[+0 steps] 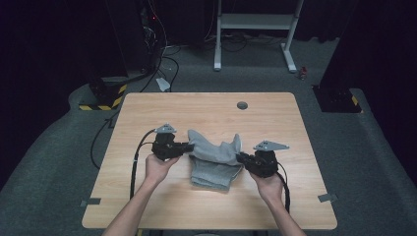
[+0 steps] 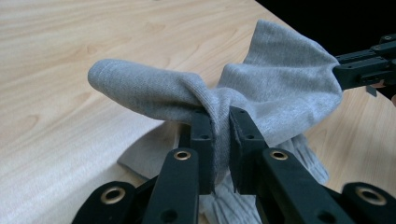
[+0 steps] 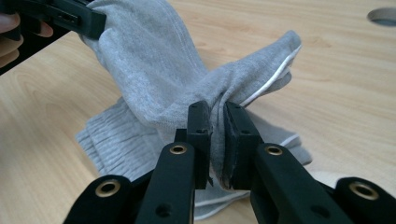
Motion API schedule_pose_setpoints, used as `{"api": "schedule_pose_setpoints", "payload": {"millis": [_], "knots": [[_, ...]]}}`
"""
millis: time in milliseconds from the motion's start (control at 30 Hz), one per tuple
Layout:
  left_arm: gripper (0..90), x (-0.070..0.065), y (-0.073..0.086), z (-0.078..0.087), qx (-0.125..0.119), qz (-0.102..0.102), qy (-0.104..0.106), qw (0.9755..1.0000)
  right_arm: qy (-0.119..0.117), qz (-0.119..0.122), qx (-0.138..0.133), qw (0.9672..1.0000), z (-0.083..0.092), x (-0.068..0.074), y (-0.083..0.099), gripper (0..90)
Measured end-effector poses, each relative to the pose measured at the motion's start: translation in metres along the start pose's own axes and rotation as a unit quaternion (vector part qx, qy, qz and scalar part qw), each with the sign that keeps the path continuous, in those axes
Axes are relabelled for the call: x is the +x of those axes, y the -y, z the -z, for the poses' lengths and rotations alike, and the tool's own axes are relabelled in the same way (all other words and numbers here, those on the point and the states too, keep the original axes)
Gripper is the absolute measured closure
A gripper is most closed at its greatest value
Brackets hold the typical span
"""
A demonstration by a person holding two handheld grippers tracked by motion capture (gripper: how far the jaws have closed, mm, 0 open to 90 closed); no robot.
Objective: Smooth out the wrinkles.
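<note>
A grey sock (image 1: pixel 215 150) hangs stretched between both grippers over the middle of the wooden table (image 1: pixel 147 105). My left gripper (image 1: pixel 189 146) is shut on its left end; in the left gripper view the fabric (image 2: pixel 261 88) bunches between the jaws (image 2: pixel 220 122). My right gripper (image 1: pixel 240 157) is shut on the right end, where a white-edged cuff (image 3: pixel 275 60) pokes past the jaws (image 3: pixel 215 116). A second grey sock (image 1: pixel 212 174) lies flat on the table under the held one, its ribbed cuff (image 3: pixel 109 149) towards me.
A round cable hole (image 1: pixel 242 105) sits near the table's far edge. Black cables (image 1: pixel 135 162) trail from the left gripper over the left edge. Beyond the table stand a white frame (image 1: pixel 255 22) and dark stands on grey carpet.
</note>
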State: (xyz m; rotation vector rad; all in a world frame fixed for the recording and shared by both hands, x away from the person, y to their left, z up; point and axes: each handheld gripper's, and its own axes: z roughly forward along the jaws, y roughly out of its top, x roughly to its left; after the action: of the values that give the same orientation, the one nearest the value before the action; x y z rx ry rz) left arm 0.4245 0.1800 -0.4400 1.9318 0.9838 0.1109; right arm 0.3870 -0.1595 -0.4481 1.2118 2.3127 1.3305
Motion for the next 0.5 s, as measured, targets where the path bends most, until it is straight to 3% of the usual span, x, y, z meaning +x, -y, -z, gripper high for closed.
{"api": "schedule_pose_setpoints", "payload": {"millis": [500], "knots": [[81.3, 0.001, 0.023, -0.003, 0.019, 0.016, 0.008, 0.9997, -0.014, -0.005, 0.028, 0.9995, -0.007, 0.007, 0.022, 80.8]]}}
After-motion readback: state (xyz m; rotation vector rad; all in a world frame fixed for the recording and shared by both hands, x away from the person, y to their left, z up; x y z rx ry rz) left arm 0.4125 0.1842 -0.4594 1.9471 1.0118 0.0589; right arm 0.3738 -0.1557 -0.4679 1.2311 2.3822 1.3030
